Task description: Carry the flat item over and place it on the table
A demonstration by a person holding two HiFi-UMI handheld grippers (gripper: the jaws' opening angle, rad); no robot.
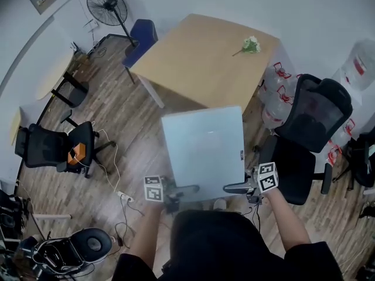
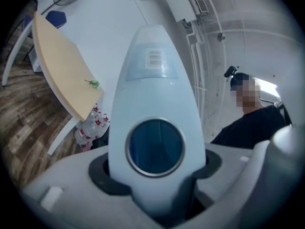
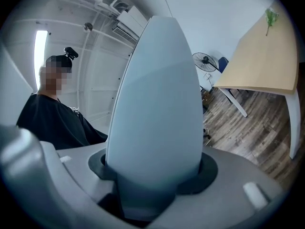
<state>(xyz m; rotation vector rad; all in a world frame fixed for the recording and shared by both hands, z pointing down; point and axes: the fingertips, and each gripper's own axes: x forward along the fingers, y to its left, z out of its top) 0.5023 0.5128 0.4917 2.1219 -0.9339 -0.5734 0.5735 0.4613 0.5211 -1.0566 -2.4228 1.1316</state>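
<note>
- Carry step: the flat panel [image 1: 202,148] hangs level in front of me, over the wood floor and just short of the surface [image 1: 193,57].
- My left gripper [image 1: 186,189] pinches the panel's near edge, and my right gripper [image 1: 234,188] pinches the same edge further along.
- Both gripper views show the jaws clamped on its thickness.
- Nothing is set down yet.
- Next, I reckon: step forward past the black chair [image 1: 313,127], hold both ends even, and lower the panel onto bare wood clear of the flower sprig [image 1: 251,44].
</note>
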